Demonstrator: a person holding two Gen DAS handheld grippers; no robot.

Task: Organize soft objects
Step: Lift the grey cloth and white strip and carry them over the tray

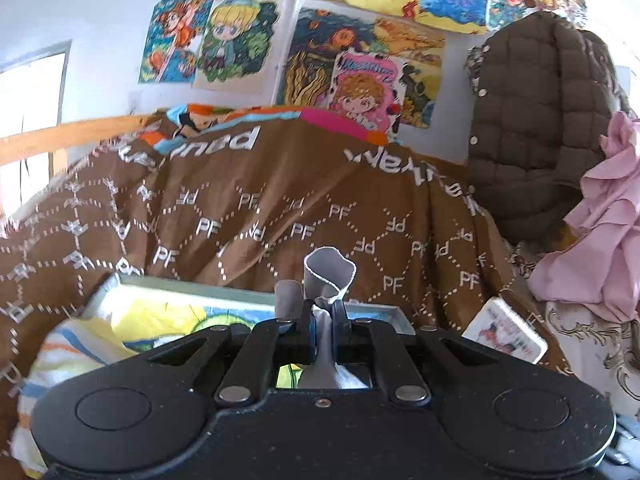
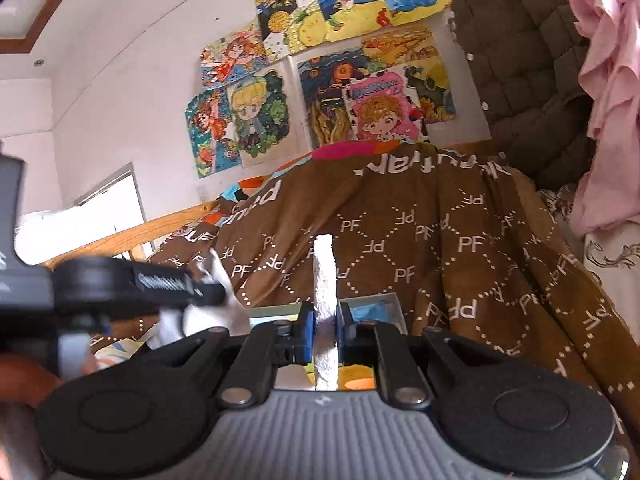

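A light, limp grey cloth (image 1: 329, 276) is pinched by the left claw (image 1: 323, 312) and its white edge (image 2: 324, 276) by the right claw (image 2: 325, 320), both clamped near the hem, where sagging is judged least.
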